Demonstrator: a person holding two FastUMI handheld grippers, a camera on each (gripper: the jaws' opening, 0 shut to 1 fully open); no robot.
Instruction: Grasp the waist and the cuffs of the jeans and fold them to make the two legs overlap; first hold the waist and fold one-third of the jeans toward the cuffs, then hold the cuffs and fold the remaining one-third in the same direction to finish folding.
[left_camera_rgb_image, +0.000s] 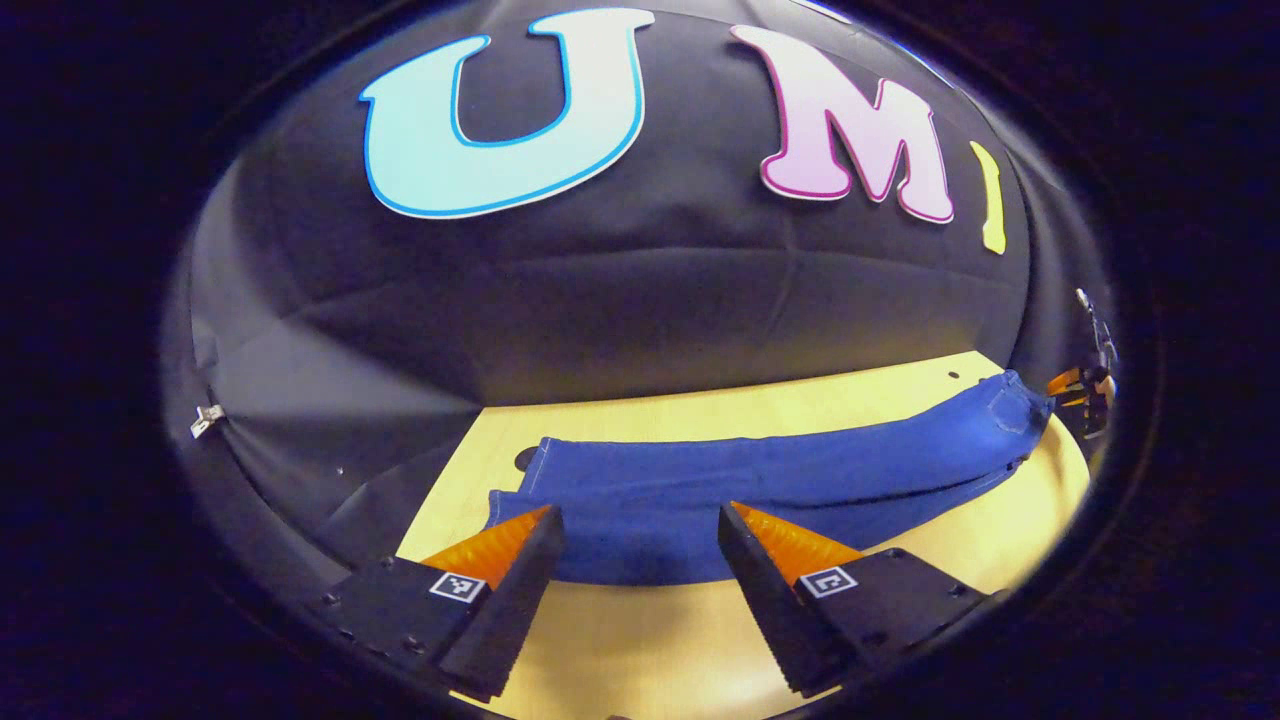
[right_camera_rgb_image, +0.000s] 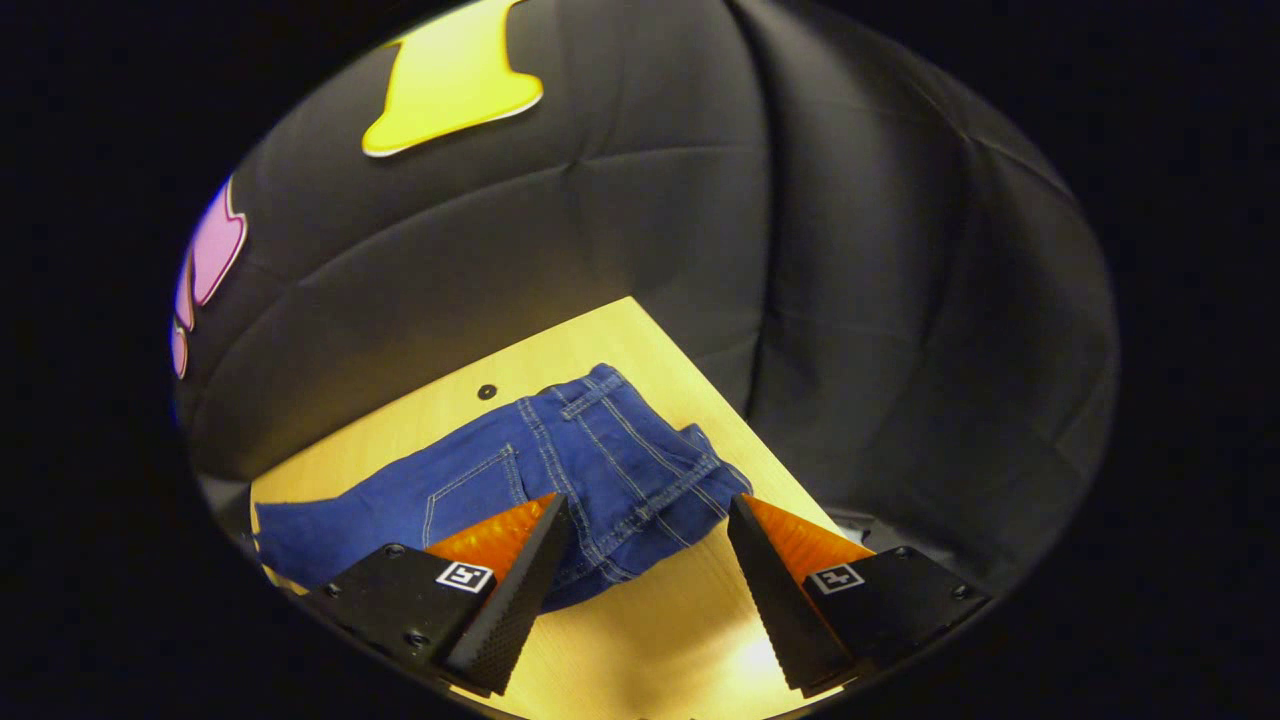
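Note:
Blue jeans (left_camera_rgb_image: 760, 480) lie flat along the wooden table (left_camera_rgb_image: 640, 640), legs overlapped, cuffs at the left in the left gripper view. My left gripper (left_camera_rgb_image: 640, 525) stands open just in front of the cuff end, nothing between its fingers. In the right gripper view the waist of the jeans (right_camera_rgb_image: 620, 460) with its pocket and belt loops lies near the table's right corner. My right gripper (right_camera_rgb_image: 648, 515) hangs open over the waist's near edge, gripping nothing. The right gripper (left_camera_rgb_image: 1080, 385) also shows far right in the left gripper view, beside the waist.
The wooden table (right_camera_rgb_image: 640, 640) ends close behind the jeans, where the black cloth wall rises. A small dark hole (right_camera_rgb_image: 487, 391) sits in the tabletop behind the waist. Bare wood lies in front of both grippers.

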